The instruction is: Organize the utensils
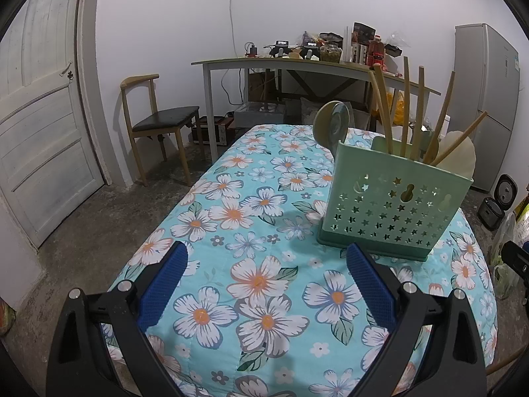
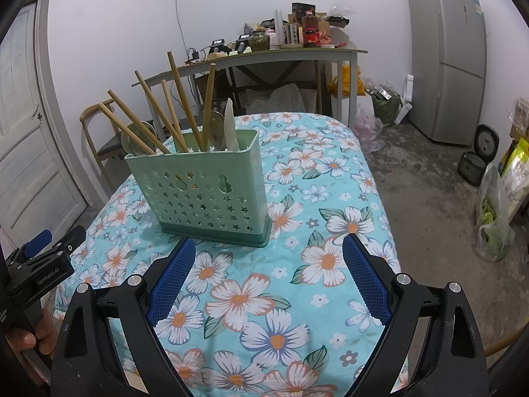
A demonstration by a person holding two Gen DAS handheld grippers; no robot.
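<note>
A pale green utensil holder point(image 1: 393, 208) with star-shaped holes stands upright on the floral tablecloth point(image 1: 251, 218). Several wooden chopsticks point(image 1: 405, 109) and spoons point(image 1: 332, 122) stick up out of it. My left gripper point(image 1: 267, 254) hovers open over the cloth, short of the holder and to its left, holding nothing. In the right wrist view the holder point(image 2: 201, 192) stands just beyond my right gripper point(image 2: 269, 244), which is open and empty. Chopsticks point(image 2: 180, 99) and a white spoon point(image 2: 230, 125) lean in it. The left gripper point(image 2: 43, 251) shows at that view's left edge, held by a hand point(image 2: 26, 340).
The table point(image 2: 330, 218) is narrow, with bare concrete floor on both sides. A wooden chair point(image 1: 155, 122) stands beyond its far left corner, a cluttered desk point(image 1: 297, 63) at the back wall, a fridge point(image 2: 446, 59) at the right. Bags and a rice cooker point(image 2: 476, 158) sit on the floor.
</note>
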